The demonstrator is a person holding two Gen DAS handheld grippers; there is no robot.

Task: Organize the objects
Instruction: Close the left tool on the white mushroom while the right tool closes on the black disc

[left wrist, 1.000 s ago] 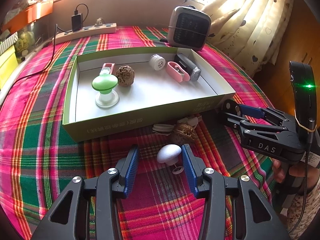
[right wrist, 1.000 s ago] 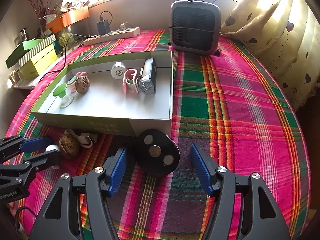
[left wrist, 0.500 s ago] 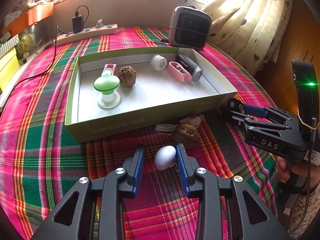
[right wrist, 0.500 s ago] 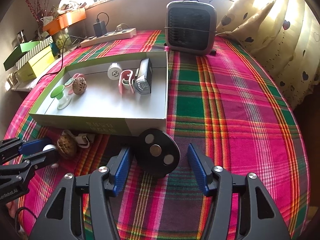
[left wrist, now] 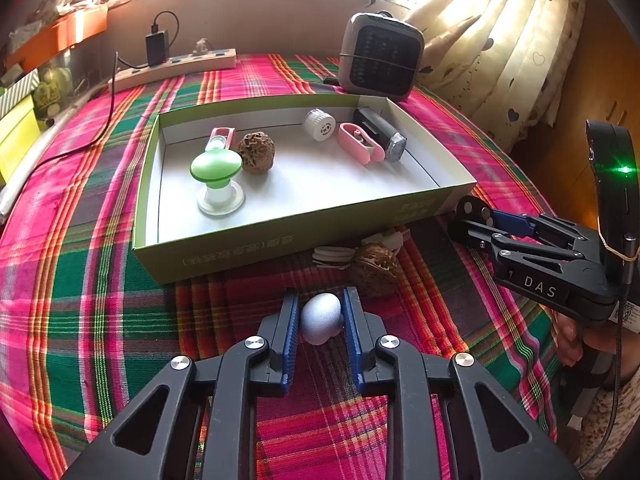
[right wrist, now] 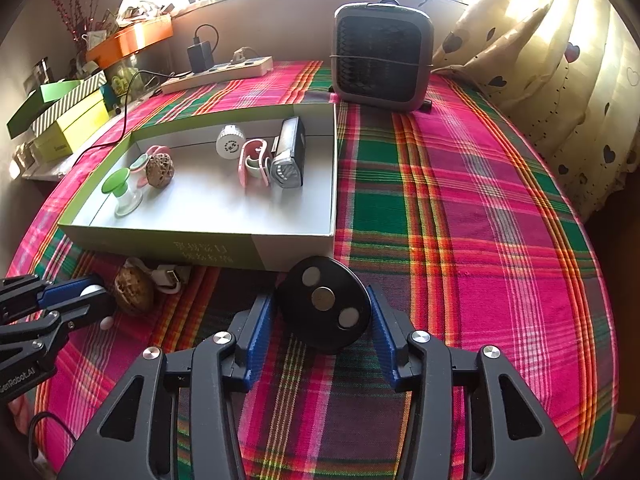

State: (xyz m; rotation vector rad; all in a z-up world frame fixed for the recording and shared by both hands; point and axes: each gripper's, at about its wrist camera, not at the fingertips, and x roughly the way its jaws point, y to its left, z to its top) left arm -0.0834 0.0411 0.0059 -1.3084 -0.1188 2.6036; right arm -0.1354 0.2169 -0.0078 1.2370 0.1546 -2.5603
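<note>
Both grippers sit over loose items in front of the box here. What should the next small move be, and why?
Probably finish closing, then lift. The left gripper is closing with the white knob between its pads; the right gripper is closing around the black disc. Both things lie on the tablecloth, outside the box.

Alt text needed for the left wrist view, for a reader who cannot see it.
The left gripper is closing its blue pads on a small white knob lying on a plaid tablecloth. Behind it a walnut lies outside a green box of small items.
</note>
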